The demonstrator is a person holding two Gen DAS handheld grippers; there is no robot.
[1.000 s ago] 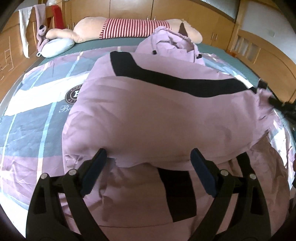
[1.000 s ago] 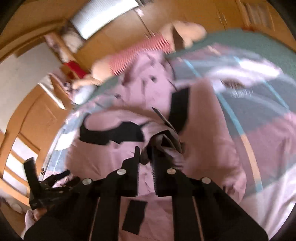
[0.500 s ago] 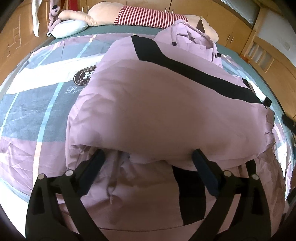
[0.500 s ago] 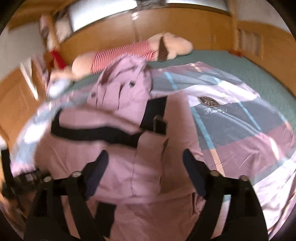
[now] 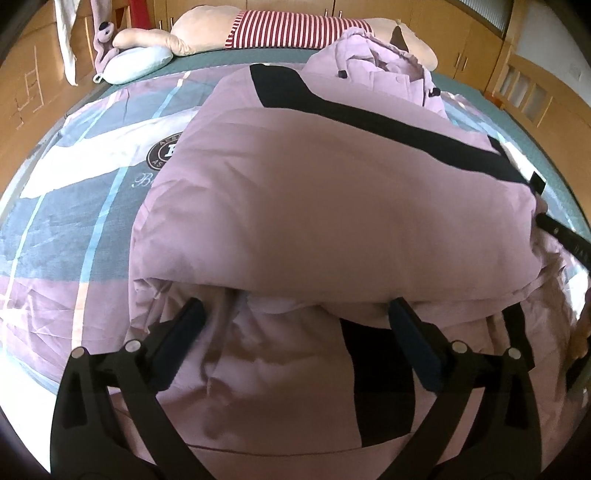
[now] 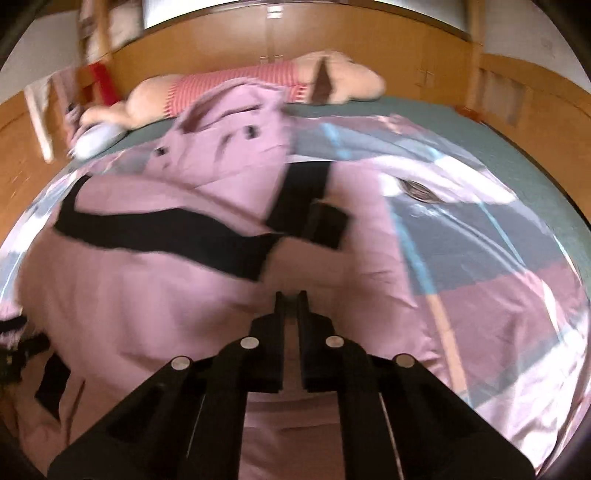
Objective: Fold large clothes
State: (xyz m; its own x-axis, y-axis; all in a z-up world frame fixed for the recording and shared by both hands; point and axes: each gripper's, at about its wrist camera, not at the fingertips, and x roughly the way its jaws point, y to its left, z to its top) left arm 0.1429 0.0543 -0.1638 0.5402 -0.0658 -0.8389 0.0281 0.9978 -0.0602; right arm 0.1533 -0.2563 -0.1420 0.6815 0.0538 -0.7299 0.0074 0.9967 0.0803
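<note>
A large pink jacket [image 5: 332,206] with black bands lies on the bed, its lower half folded up over the body and its hood [image 5: 384,62] at the far end. My left gripper [image 5: 295,323] stands wide at the near fold, its jaws still opening; the fold's edge lies between the fingers untouched. In the right wrist view the jacket [image 6: 147,288] fills the left and middle. My right gripper [image 6: 291,301] is closing, its jaws nearly together with pink cloth of the jacket's right edge pinched between them. The right gripper's black tip [image 5: 565,236] also shows at the fold's right end.
The bed carries a checked cover [image 5: 74,206] in blue, white and mauve with a round badge. A long plush toy in a striped shirt [image 5: 295,26] and a pale cushion [image 5: 136,66] lie at the head. Wooden cupboards [image 6: 369,48] ring the bed.
The right gripper let go of the black strap end, opened wide, then sank and closed on the jacket's pink cloth. The left gripper stayed at the fold with its jaws spreading slightly.
</note>
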